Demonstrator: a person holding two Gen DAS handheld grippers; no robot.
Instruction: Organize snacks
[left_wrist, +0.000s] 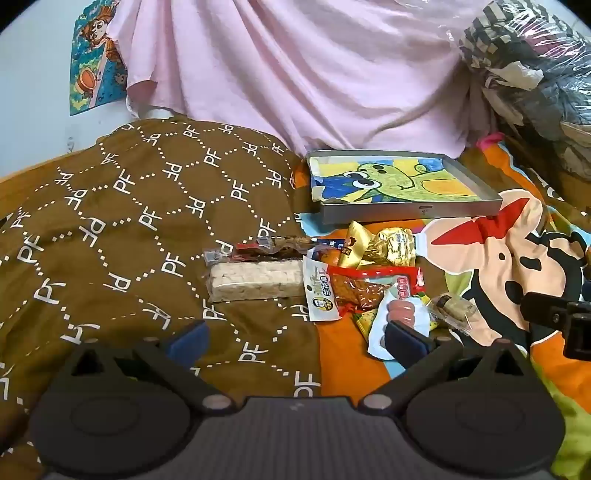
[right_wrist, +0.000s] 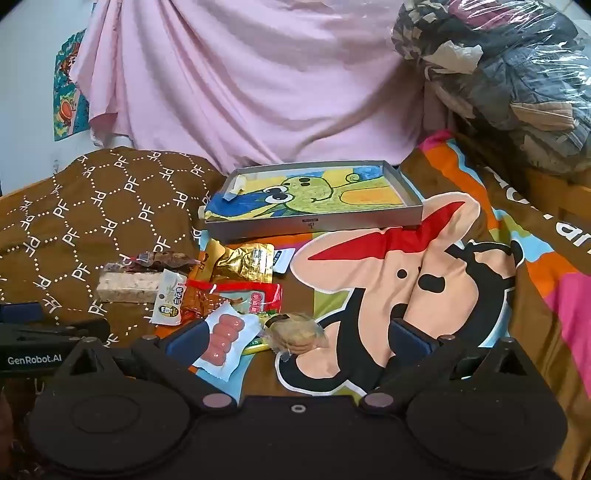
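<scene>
Pretty cluttered bedroom corner: a pale white wall with a colourful cartoon poster stuck on it, half hidden behind a draped pink sheet. The bed wears a bright orange cartoon-print bedspread, with a brown quilt patterned with white "PF" letters bunched on the left. A clear plastic bag stuffed with folded clothes sits at the right. Soft, even daylight.

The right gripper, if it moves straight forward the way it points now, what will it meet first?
Probably the clear-wrapped pastry, lying just ahead between the open right gripper fingers; the sausage pack lies by its left finger. Depth is uncertain.
</scene>
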